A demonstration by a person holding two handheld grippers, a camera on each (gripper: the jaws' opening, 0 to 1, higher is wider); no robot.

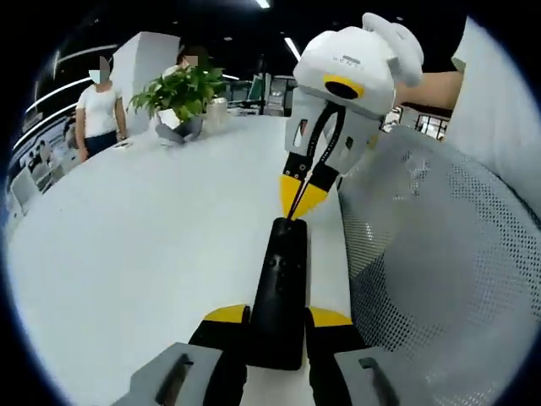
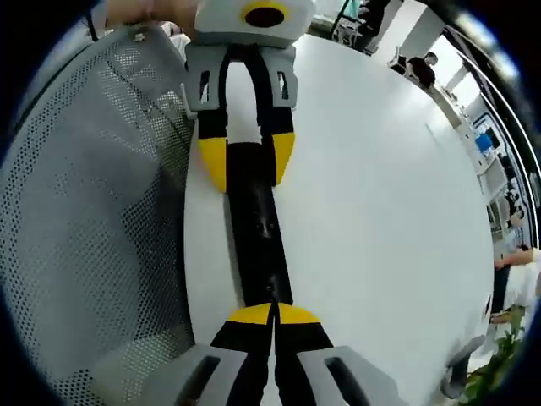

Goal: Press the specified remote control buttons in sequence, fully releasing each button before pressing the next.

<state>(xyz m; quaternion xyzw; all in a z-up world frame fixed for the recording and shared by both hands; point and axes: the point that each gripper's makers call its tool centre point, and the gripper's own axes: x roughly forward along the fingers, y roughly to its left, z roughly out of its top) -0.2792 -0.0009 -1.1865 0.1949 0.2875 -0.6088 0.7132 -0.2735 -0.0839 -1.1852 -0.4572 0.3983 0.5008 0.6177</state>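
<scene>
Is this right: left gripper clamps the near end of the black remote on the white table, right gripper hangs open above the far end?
Not quite. The left gripper does clamp the black remote on the white table, but the right gripper is shut, its yellow tips together on the remote's far end. The right gripper view shows this.

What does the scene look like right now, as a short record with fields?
remote: black remote control, lying on the white table
left tool: shut on the remote's near end
right tool: jaws together, tips at the remote's far end
beside table: grey mesh chair back
background: potted plant, people standing
</scene>
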